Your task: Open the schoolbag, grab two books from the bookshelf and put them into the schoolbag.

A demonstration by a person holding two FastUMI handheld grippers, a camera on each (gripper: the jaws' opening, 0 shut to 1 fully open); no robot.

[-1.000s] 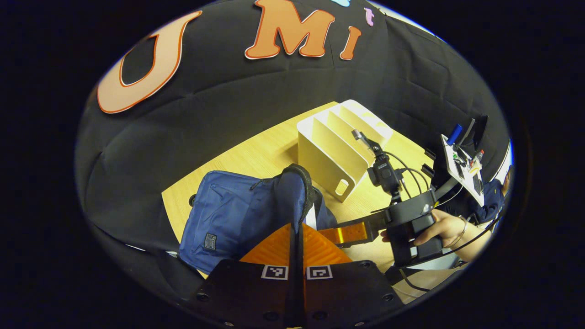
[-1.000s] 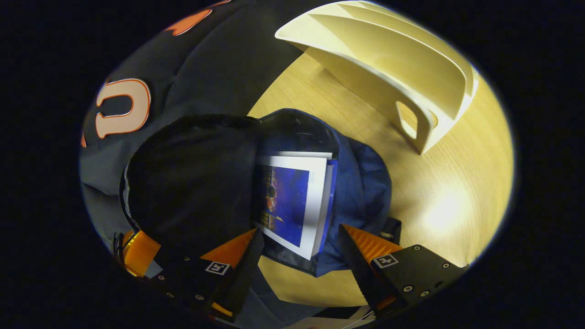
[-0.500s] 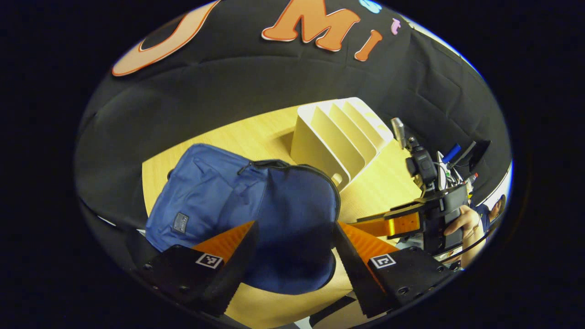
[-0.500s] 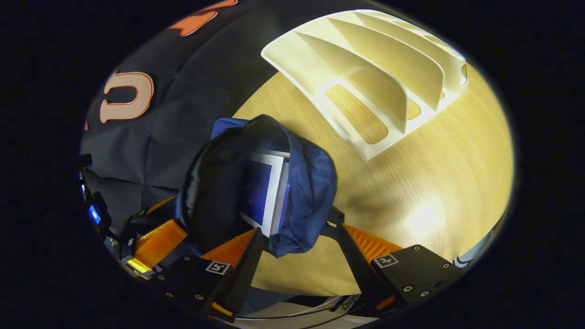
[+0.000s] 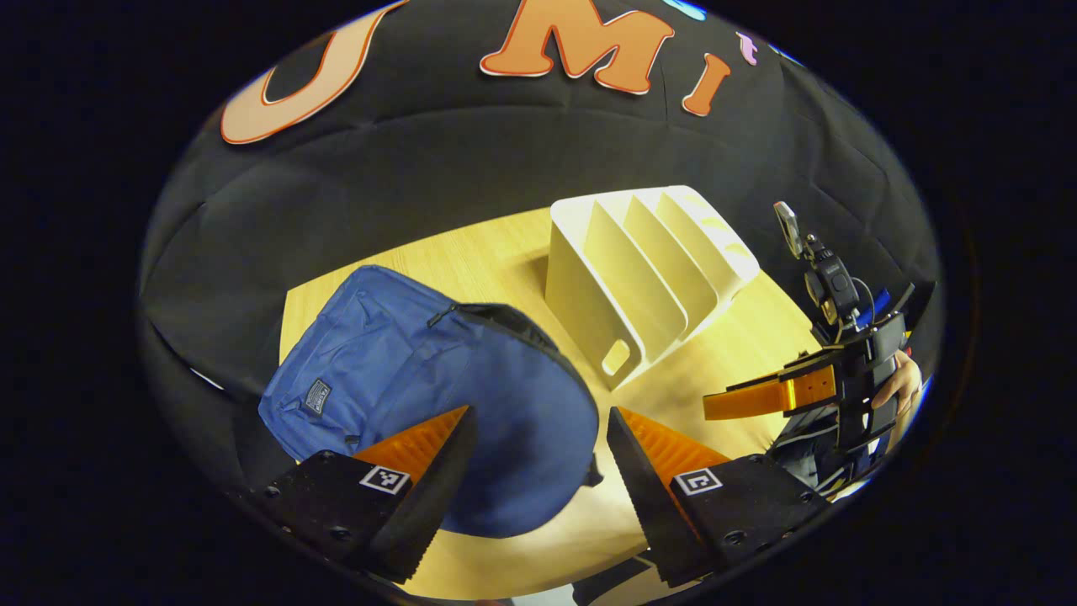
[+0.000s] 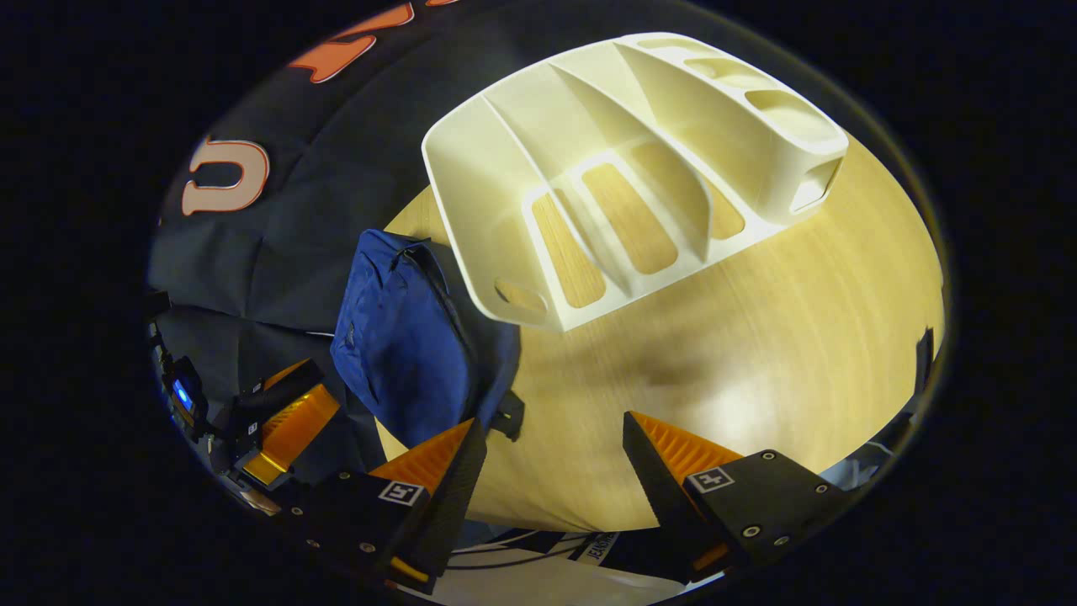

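Observation:
The blue schoolbag point(image 5: 395, 370) lies flat on the wooden table point(image 5: 480, 252), its flap down over the opening, so nothing inside it shows. My left gripper point(image 5: 538, 417) hovers open just above the bag's near end, touching nothing. The cream bookshelf point(image 5: 639, 269) stands behind the bag, and every slot I can see is empty. In the right gripper view the schoolbag point(image 6: 404, 337) lies left of the bookshelf point(image 6: 623, 177). My right gripper point(image 6: 555, 421) is open over bare table point(image 6: 757, 337), away from the bag.
The right gripper point(image 5: 757, 396) with a hand point(image 5: 896, 387) on it hangs at the right of the left gripper view. The left gripper point(image 6: 286, 421) sits low at the left of the right gripper view. Black cloth wall rises behind the table.
My left gripper let go of the bag's flap and opened; the flap dropped over the books. Both grippers pulled back from the bag, the right one rising and swinging toward the shelf.

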